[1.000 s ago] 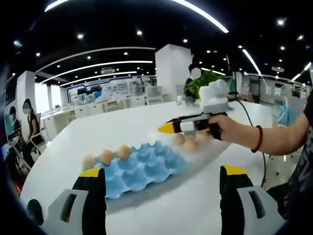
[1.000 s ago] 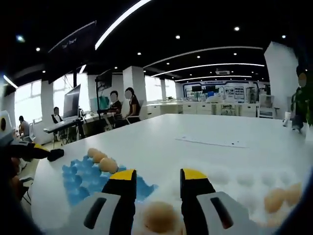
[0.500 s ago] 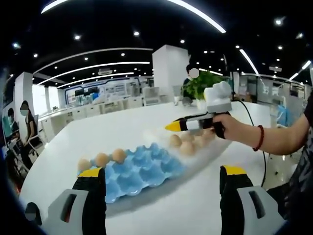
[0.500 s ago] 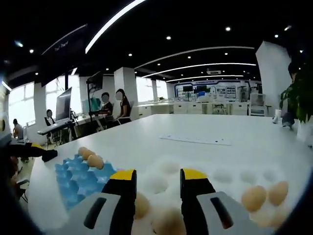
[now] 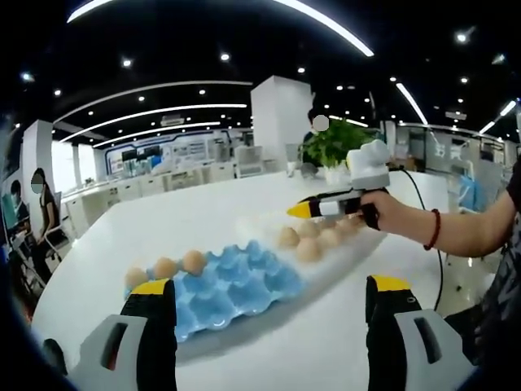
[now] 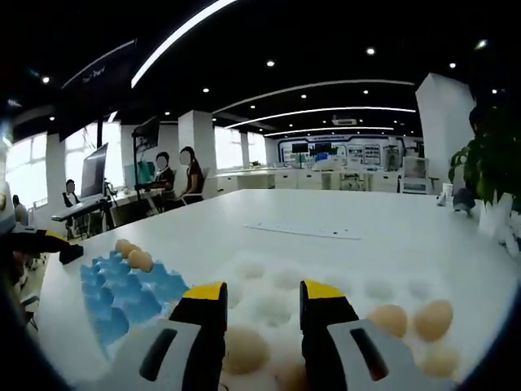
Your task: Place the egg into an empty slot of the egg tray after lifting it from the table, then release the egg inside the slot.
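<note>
A blue egg tray [image 5: 232, 281] lies on the white table [image 5: 163, 220], with three brown eggs [image 5: 165, 267] in its left row. The same tray [image 6: 122, 293] appears in the right gripper view. Beyond it, several loose eggs [image 5: 309, 240] rest on a white dimpled tray [image 6: 277, 301]. My right gripper [image 5: 299, 209], held by a hand, hovers just over those eggs. Its jaws stand a narrow gap apart [image 6: 262, 295], and an egg [image 6: 244, 350] lies on the white tray below the gap, not gripped. My left gripper [image 5: 269, 293] is wide open in front of the blue tray, holding nothing.
More eggs [image 6: 411, 319] sit at the white tray's right side. A potted plant [image 5: 330, 147] stands at the table's far end, and a cable [image 5: 427, 212] trails off the right edge. People sit at desks [image 6: 175, 175] beyond the table.
My right gripper has drifted rightward, away from the blue tray and further over the white tray's eggs. Its jaw gap is unchanged. The left gripper has stayed open and nearly still.
</note>
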Demonstrator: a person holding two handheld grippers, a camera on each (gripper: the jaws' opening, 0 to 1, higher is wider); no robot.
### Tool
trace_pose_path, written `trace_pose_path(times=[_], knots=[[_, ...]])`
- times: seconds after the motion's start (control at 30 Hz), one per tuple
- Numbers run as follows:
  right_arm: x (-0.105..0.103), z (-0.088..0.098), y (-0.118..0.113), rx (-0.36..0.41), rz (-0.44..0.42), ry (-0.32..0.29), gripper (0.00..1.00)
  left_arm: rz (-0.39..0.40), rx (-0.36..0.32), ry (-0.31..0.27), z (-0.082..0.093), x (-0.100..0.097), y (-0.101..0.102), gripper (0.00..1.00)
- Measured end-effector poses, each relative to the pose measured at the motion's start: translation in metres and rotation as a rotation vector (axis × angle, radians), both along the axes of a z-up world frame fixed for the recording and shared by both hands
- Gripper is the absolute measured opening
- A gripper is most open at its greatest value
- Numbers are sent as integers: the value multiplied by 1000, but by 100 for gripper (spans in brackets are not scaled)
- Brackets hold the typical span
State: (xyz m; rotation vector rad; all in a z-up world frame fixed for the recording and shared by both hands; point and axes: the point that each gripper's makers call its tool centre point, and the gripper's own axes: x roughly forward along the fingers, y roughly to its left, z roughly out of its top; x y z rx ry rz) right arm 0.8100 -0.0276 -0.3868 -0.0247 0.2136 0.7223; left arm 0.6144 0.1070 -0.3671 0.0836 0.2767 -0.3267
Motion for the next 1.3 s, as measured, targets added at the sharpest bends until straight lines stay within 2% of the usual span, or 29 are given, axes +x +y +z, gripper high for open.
trace_pose_path(times=[0.9,1.3], knots=[[20,-7,-71,-35,-143,-3,37,-19,2,0,-2,8,-11,99],[29,-13,-84,-70,-195,11,37,-27,3,-1,0,11,-12,99]])
